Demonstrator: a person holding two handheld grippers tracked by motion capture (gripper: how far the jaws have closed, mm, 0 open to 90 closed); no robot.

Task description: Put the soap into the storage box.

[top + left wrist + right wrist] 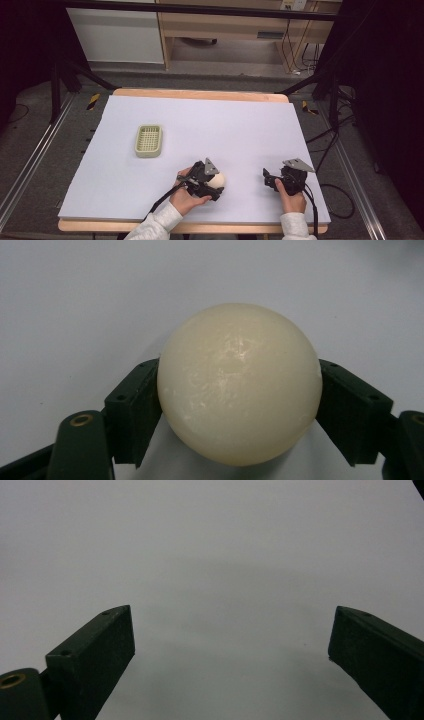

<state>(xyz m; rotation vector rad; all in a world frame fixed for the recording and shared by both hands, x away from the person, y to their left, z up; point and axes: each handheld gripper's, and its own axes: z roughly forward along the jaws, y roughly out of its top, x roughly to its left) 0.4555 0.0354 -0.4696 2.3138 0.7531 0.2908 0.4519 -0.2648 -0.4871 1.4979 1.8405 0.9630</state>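
A pale lilac sheet covers the table (150, 210), grey floor around it. Right of the green basket (149, 140), the left tool (218, 184) pinches the cream ball (239, 384); beyond the ball, the right tool (267, 178) stands spread.

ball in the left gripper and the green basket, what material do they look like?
Cream ball: looks like a hard, smooth solid, possibly soap, wax or plastic. It has a dull sheen with faint pale scuffs and shows no dent where the left gripper jaws press its sides. Green basket: most likely moulded plastic, matte pale green, with a uniform grid bottom and rounded rim. Too small to confirm.
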